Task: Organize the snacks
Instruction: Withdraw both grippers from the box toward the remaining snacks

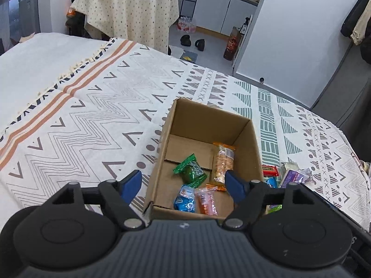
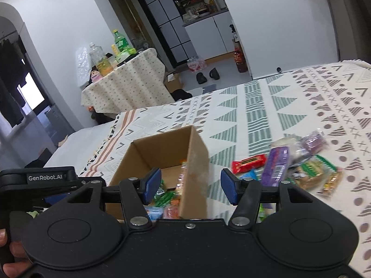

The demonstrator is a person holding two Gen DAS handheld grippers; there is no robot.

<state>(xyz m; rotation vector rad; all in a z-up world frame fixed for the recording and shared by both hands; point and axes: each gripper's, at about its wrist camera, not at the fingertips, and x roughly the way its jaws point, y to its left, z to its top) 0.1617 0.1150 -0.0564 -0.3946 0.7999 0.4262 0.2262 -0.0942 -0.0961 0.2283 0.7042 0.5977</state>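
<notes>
Both tools are matte black plastic. The left gripper (image 1: 183, 184) and the right gripper (image 2: 190, 186) each carry two blue pads on angled black links with silver pivot screws, above round black discs. One body reads "GenRobot.AI". Fingertips (image 2: 7, 252) show, apparently bare.

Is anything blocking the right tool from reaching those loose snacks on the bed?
Nothing visible. The right tool is open, and the snack pile lies uncovered on the blanket, just right of the cardboard box.
</notes>
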